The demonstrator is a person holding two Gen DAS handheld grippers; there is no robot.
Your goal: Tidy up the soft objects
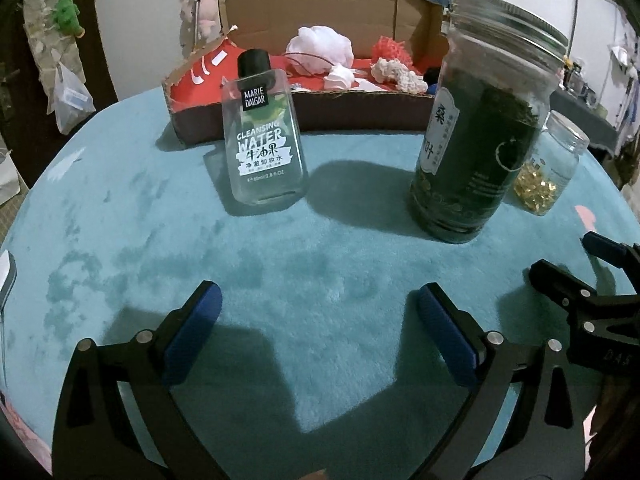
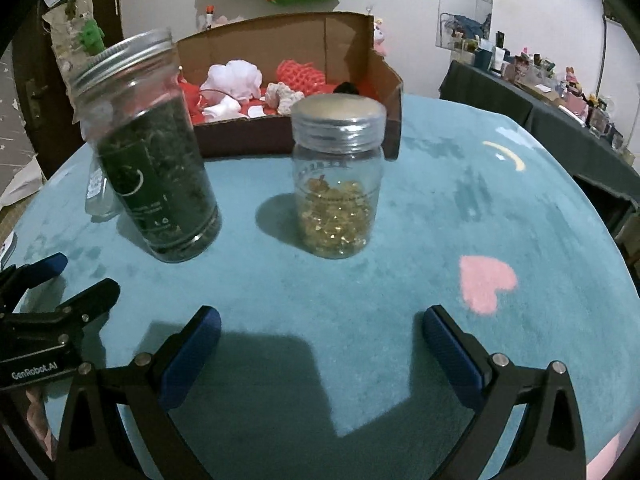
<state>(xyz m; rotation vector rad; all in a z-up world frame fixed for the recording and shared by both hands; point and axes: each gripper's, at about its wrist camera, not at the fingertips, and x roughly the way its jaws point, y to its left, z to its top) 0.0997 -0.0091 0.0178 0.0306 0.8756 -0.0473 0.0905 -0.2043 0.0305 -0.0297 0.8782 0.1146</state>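
Observation:
A cardboard box [image 1: 400, 106] [image 2: 384, 76] with a red lining stands at the far side of the teal cloth. Inside lie a white puff [image 1: 320, 46] [image 2: 236, 76], a red net sponge [image 1: 390, 46] [image 2: 300, 74] and a pale lumpy sponge [image 1: 398, 72] [image 2: 282, 96]. My left gripper [image 1: 320, 300] hangs open over bare cloth, well short of the box. My right gripper [image 2: 320, 322] is also open over the cloth with nothing between its fingers. Each gripper shows at the edge of the other's view.
Between the grippers and the box stand a clear cleansing-water bottle [image 1: 264, 136], a tall jar of dark green leaves [image 1: 484, 128] [image 2: 152, 156] and a small jar of gold capsules [image 2: 338, 188] [image 1: 548, 168]. A pink heart [image 2: 486, 282] marks the cloth. Cluttered shelves lie far right.

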